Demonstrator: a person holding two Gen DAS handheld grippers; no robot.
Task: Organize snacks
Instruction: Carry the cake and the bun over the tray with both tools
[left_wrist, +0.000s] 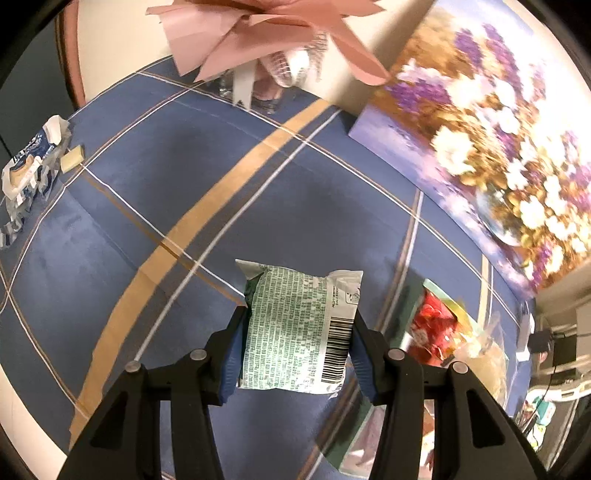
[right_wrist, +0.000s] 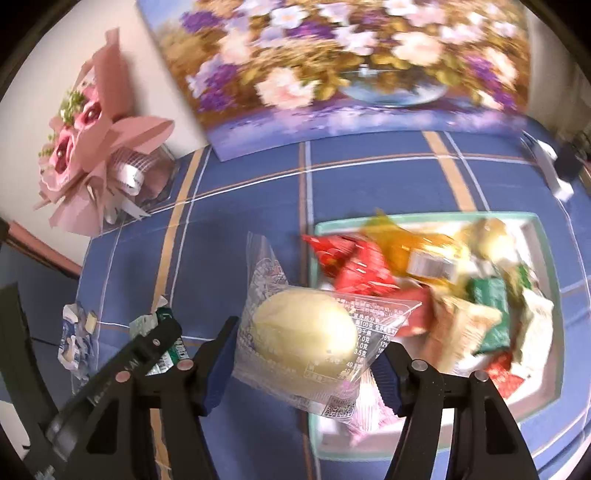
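Note:
My left gripper (left_wrist: 299, 314) is shut on a green-and-white snack packet (left_wrist: 295, 332) with a barcode, held above the blue checked tablecloth (left_wrist: 184, 192). In the right wrist view, my right gripper (right_wrist: 310, 336) is shut on a clear packet with a pale yellow bun (right_wrist: 303, 332), its blue pads pressing both sides. It hangs just left of the mint-rimmed tray (right_wrist: 546, 258), which holds several red, orange and green snack packets. The left gripper (right_wrist: 162, 332) with its green packet shows at the left of that view. The tray (left_wrist: 437, 287) sits to the lower right of the left gripper.
A torn blue-and-white wrapper (left_wrist: 29, 173) and a small pale piece (left_wrist: 72, 158) lie near the table's left edge. A pink bouquet (right_wrist: 92, 147) and a flower painting (right_wrist: 332, 66) stand against the back wall. A small white object (right_wrist: 554, 170) lies at the far right.

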